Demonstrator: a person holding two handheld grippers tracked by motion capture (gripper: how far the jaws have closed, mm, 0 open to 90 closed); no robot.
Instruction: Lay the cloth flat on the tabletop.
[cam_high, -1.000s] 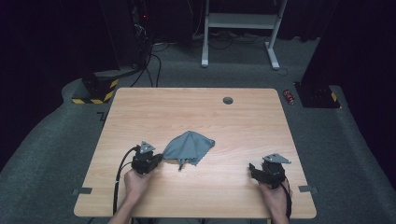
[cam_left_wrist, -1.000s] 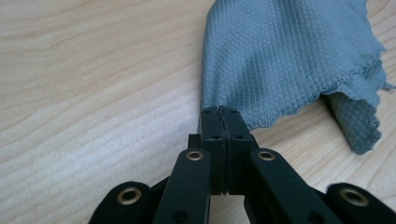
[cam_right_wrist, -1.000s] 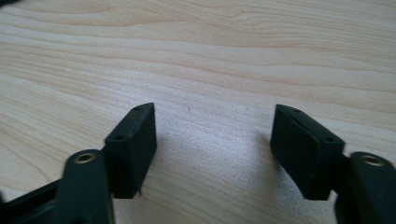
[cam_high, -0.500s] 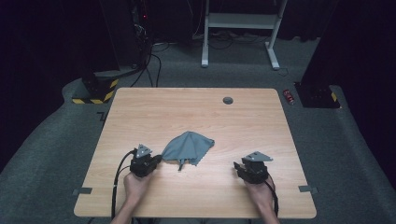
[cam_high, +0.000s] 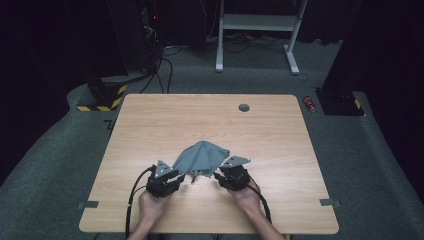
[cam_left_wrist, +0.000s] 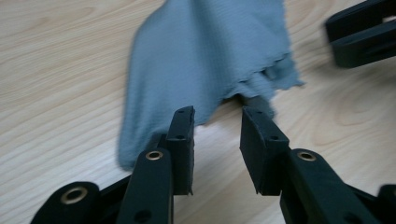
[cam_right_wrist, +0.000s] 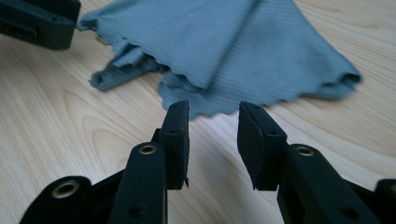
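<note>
Bright overhead light on the table (cam_high: 150, 120), dark surroundings; the close cloth (cam_left_wrist: 205, 56) slightly blurred.

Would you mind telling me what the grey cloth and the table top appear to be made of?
The grey cloth looks like a thin, matte knit fabric: fine ribbing, soft folds and wavy raw edges. The table top looks like pale wood or a wood-print laminate: grain lines with a smooth, faintly shiny surface; which one is unclear.

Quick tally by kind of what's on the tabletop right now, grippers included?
Grey cloth: 1
Grippers: 2, left gripper and right gripper
Round dark port in the table: 1
Total: 4
</note>
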